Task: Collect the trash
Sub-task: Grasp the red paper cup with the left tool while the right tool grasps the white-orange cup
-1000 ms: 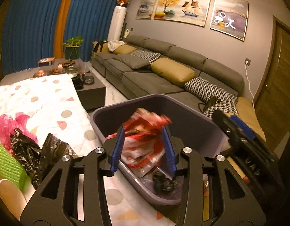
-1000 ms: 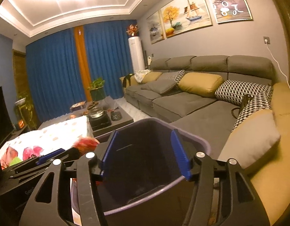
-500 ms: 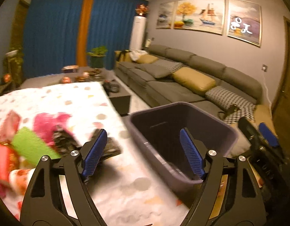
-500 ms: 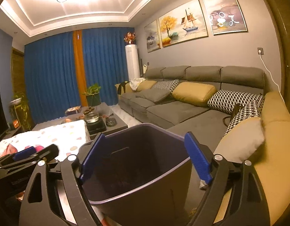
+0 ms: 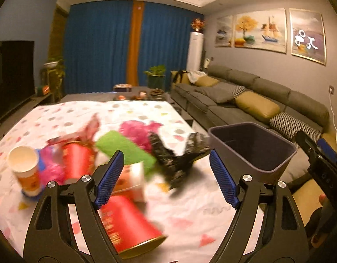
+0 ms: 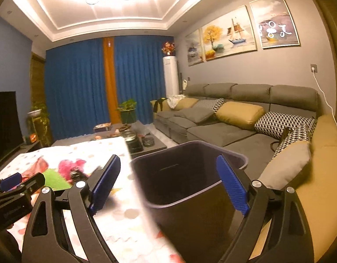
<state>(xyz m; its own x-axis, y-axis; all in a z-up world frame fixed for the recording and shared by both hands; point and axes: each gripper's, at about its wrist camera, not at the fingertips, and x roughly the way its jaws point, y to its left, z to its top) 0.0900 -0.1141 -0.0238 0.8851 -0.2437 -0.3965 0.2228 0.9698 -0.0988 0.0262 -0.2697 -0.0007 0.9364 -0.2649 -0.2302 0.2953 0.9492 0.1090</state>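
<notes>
Holding both pairs of my fingers wide, I have nothing between them; the left gripper (image 5: 166, 175) has just been opening, and the right gripper (image 6: 168, 182) has just been opening too. Under my left fingers lies the worktop with the white cloth printed with small coloured shapes (image 5: 186, 214), and the trash is spread on it. A red cylindrical can with a gold rim (image 5: 129, 225) lies on its side, very near to my left blue pad. Behind it I see a second red can (image 5: 77, 162), blurred, and a green flat spongy piece (image 5: 126, 151) which leans across the pile. A crumpled black plastic bag (image 5: 177, 157) sits between my two left pads in the picture, close to the edge of the worktop, and a pink crumpled plastic bag (image 5: 137, 131) is just behind it. At the far left a white paper cup with an orange band (image 5: 26, 168) stands upright. The dark grey rectangular plastic bin (image 5: 254, 149) stands beside the worktop on the sofa side, with its mouth open upward. In the right wrist view this same bin (image 6: 190, 179) fills the space between my right fingers, but the pads do not press on its wall. What lies inside the bin I cannot tell, it is too dark. The long grey sofa with yellow cushions (image 6: 234, 118) runs along the wall behind.
</notes>
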